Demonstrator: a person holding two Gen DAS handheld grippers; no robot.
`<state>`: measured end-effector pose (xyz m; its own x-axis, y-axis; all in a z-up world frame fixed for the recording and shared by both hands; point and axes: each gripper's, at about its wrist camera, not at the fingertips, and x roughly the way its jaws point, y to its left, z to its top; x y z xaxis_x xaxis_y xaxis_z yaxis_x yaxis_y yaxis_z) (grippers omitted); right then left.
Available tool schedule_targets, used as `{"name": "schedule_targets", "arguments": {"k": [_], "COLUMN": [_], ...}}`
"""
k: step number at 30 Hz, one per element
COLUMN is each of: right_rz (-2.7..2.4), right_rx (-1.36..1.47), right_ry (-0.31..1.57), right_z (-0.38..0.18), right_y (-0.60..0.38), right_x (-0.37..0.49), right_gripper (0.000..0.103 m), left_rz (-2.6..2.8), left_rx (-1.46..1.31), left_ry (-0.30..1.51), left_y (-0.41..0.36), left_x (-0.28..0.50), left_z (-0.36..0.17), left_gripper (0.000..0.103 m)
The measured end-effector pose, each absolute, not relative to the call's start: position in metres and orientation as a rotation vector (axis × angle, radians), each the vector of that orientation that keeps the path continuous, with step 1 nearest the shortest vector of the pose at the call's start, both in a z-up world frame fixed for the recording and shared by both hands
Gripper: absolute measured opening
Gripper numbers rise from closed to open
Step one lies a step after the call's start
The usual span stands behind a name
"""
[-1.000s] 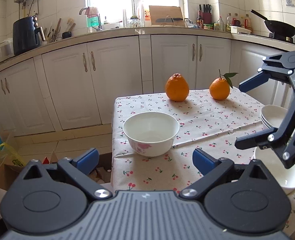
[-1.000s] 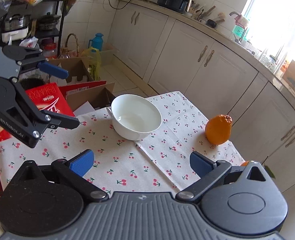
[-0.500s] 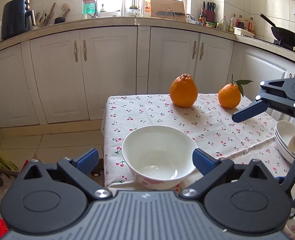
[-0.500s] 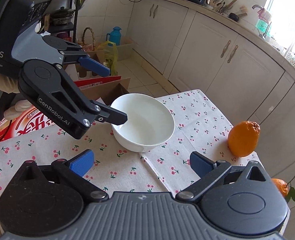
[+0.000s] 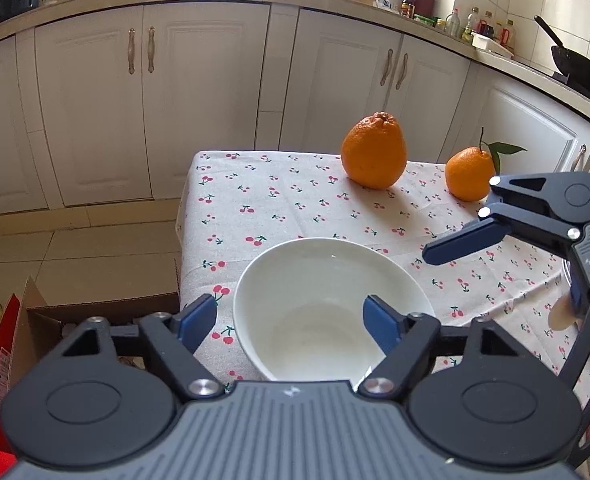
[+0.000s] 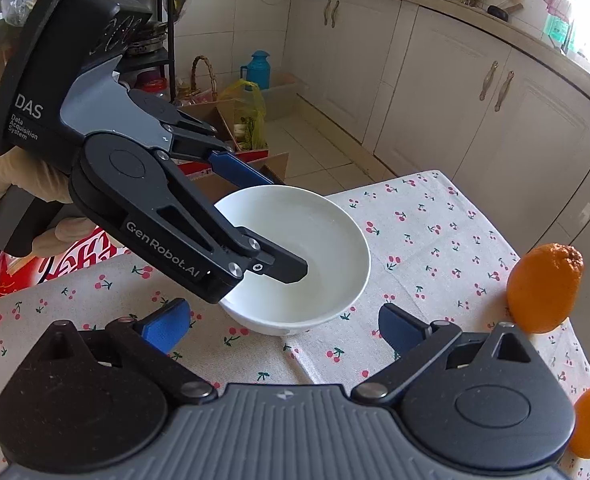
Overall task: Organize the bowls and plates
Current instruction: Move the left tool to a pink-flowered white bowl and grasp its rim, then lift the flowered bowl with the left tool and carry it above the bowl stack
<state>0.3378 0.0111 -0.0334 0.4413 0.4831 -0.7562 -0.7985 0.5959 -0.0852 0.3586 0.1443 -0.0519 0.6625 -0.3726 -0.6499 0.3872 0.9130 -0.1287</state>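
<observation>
Currently, in the left wrist view, the left gripper [image 5: 291,318] is wide open and straddles the near rim of the white bowl [image 5: 327,304] at lower centre: one fingertip is outside the wall on the left, the other hangs over the hollow. The bowl stands near the front left corner of the surface [image 5: 279,200]. The right gripper [image 5: 495,236] enters from the right edge, open, holding nothing. Two oranges [image 5: 374,151] sit in the upper right, clear of the work.

Procedure: lower until the rim is deep between the pads, then close on the wall alone. Glazed ware is probably slippery, so grip squarely and lift level.

Against the earlier frame, the bowl is larger and lower in view, and the right fingertip, formerly at the rim, now overlaps the interior.

In the right wrist view, the left gripper [image 6: 283,224] occupies the upper left and centre, one finger inside the bowl [image 6: 319,248], the blue-padded one behind the rim. The right gripper [image 6: 283,320] is open and empty below. Earlier, the left gripper was short of the bowl.
</observation>
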Motion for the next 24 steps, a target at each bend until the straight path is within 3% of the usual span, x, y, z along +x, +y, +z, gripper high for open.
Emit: {"name": "schedule_targets", "arguments": {"k": [7,14,24], "right_rz": [0.855,0.882,0.876], "right_rx": [-0.437,-0.42,-0.4], "right_ry": [0.809,0.806,0.815], "right_z": [-0.044,-0.045,-0.039], "right_y": [0.012,0.011,0.011], "right_x": [0.354,0.355,0.349], "right_gripper": [0.087,0.082,0.081], "left_rz": [-0.445,-0.462,-0.466], "left_rx": [0.017,0.009,0.023], "left_ry": [0.752,0.76,0.769], "left_y": [0.144,0.144,0.139], "left_x": [0.365,0.368,0.366], "left_z": [-0.056,-0.056,-0.054], "left_gripper": [0.067,0.063,0.062]}}
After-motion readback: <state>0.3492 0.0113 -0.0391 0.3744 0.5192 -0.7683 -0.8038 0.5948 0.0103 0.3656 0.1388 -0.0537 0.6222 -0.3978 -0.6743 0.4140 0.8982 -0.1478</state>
